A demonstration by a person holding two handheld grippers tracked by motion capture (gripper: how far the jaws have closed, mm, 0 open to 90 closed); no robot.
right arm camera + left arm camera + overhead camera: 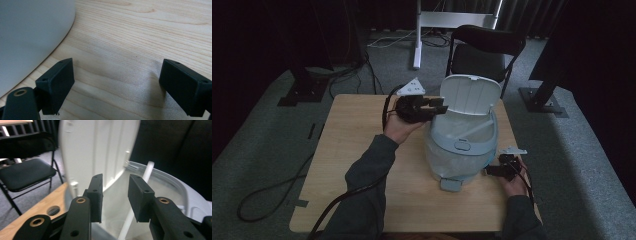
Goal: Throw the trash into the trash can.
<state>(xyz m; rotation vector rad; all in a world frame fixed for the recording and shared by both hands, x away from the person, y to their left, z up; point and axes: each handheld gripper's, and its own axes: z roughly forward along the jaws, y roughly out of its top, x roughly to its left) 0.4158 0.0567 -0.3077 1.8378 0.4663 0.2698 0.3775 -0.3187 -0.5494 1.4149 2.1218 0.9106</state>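
A pale blue-white bin [462, 155] stands on the wooden table [357, 150], its lid [472, 94] swung up and upright. A white rod [475, 129] lies slanted inside the bin. My left gripper [438, 105] is held level at the lid's left edge, over the bin's rim. In the left gripper view its jaws [115, 197] stand apart with nothing between them; the lid's inner face [100, 150] and the rod [148, 171] lie beyond. My right gripper [493, 171] rests low by the bin's right side, open [116, 87] over bare wood, with the bin wall [30, 32] to its left.
A black folding chair [484, 50] stands behind the table, with a white stand [417, 40] farther back. The bin's foot pedal [450, 185] juts toward the table's near edge. Cables [272, 195] trail on the floor at left. A round hole [53, 210] is in the tabletop.
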